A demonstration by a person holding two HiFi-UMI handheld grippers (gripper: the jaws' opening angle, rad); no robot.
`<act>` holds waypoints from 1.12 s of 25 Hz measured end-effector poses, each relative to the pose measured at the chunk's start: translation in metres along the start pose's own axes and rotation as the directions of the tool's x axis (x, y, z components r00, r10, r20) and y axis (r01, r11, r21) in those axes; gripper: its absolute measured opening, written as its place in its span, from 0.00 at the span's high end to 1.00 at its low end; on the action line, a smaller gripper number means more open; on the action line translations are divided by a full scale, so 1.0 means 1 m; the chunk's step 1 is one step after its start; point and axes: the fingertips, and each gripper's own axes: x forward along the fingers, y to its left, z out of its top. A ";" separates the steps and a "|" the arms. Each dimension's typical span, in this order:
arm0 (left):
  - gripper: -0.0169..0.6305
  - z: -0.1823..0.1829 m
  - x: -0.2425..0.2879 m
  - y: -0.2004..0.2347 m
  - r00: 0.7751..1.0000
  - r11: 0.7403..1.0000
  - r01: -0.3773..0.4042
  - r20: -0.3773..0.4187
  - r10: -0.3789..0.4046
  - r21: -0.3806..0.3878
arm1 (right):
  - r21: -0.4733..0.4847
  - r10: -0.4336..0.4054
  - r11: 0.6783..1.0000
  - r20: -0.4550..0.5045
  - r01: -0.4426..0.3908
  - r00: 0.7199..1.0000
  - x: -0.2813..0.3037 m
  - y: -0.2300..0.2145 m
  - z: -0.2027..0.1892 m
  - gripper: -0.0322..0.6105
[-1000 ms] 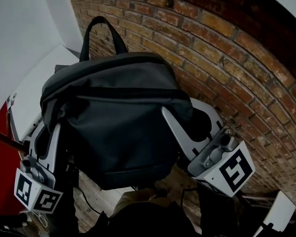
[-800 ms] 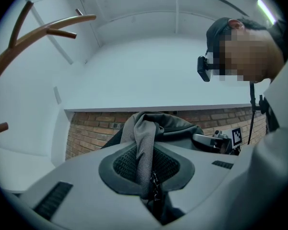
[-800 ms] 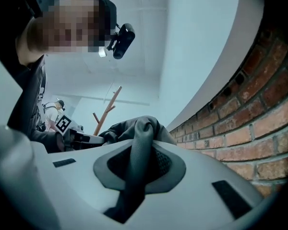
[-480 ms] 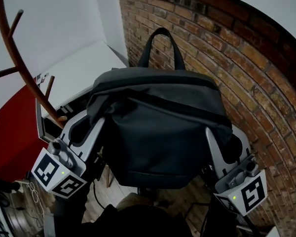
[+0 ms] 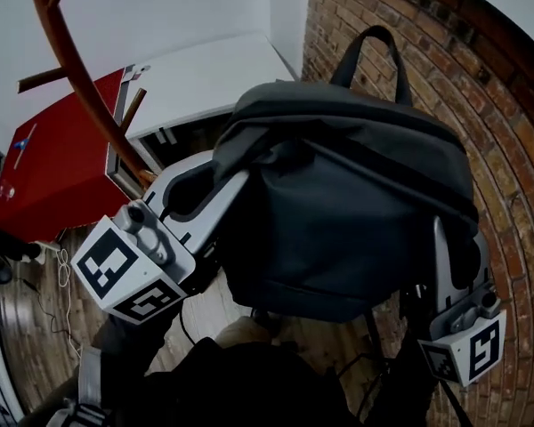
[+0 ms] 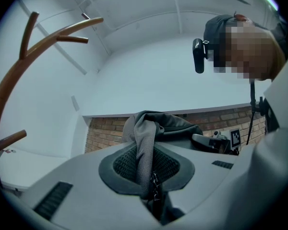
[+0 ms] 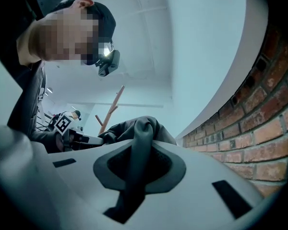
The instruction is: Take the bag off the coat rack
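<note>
Here the bag (image 5: 338,212) hangs between left gripper (image 6: 150,176) and right gripper (image 7: 134,176), each pinching its fabric.

Bag (image 5: 338,212) between both grippers. Left gripper (image 6: 145,174) at bag's left side, bag fabric pinched between its fingers. Right gripper (image 7: 134,174) at bag's right side, fabric pinched likewise. Coat rack (image 5: 76,78) left of left fingers, apart from bag. Tabletop (image 5: 205,74) beyond left fingers. Brick wall (image 5: 507,123) just right of right fingers.
</note>
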 end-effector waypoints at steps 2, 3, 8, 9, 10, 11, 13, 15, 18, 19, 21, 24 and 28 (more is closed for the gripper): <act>0.87 0.005 -0.005 -0.001 1.000 1.000 -0.010 0.000 0.010 0.015 | -0.001 0.017 1.000 0.009 -0.017 1.000 0.001 0.003 0.001 0.89; 0.87 0.007 -0.008 -0.002 1.000 1.000 -0.020 -0.004 0.020 0.020 | 0.005 0.027 1.000 0.013 -0.027 1.000 0.001 0.004 0.001 0.89; 0.87 0.016 -0.001 0.003 0.996 0.996 -0.085 -0.026 0.086 0.026 | 0.039 0.083 0.996 0.016 -0.083 0.996 0.020 -0.011 0.001 0.89; 0.87 0.019 0.004 0.005 0.995 0.995 -0.098 -0.021 0.099 0.030 | 0.041 0.095 0.995 0.021 -0.096 0.995 0.026 -0.017 0.002 0.89; 0.87 0.022 0.007 0.006 0.994 0.993 -0.111 -0.013 0.111 0.037 | 0.039 0.108 0.993 0.030 -0.109 0.994 0.030 -0.022 0.004 0.89; 0.87 0.025 0.008 0.006 0.992 0.991 -0.122 -0.003 0.123 0.047 | 0.035 0.121 0.992 0.042 -0.122 0.992 0.033 -0.025 0.005 0.89; 0.87 0.030 0.007 0.005 0.990 0.988 -0.140 0.009 0.139 0.070 | 0.033 0.140 0.989 0.068 -0.142 0.988 0.036 -0.026 0.007 0.89; 0.87 0.033 0.005 0.001 0.989 0.985 -0.146 0.004 0.147 0.088 | 0.041 0.146 0.988 0.087 -0.150 0.986 0.035 -0.026 0.007 0.89; 0.87 0.034 0.004 -0.001 0.988 0.984 -0.150 -0.010 0.152 0.095 | 0.055 0.143 0.987 0.096 -0.149 0.985 0.033 -0.027 0.006 0.89; 0.87 0.034 0.004 -0.001 0.988 0.984 -0.153 -0.013 0.155 0.094 | 0.059 0.144 0.987 0.095 -0.150 0.985 0.033 -0.027 0.005 0.89; 0.87 0.034 0.004 -0.001 0.987 0.983 -0.157 -0.016 0.159 0.096 | 0.065 0.145 0.986 0.093 -0.151 0.985 0.034 -0.028 0.004 0.89; 0.87 0.035 0.005 0.000 0.989 0.984 -0.147 -0.008 0.148 0.103 | 0.061 0.135 0.988 0.094 -0.141 0.986 0.033 -0.028 0.003 0.89; 0.87 0.025 0.006 0.005 0.993 0.992 -0.121 0.011 0.120 0.046 | 0.029 0.124 0.992 0.041 -0.125 0.991 0.035 -0.028 0.002 0.89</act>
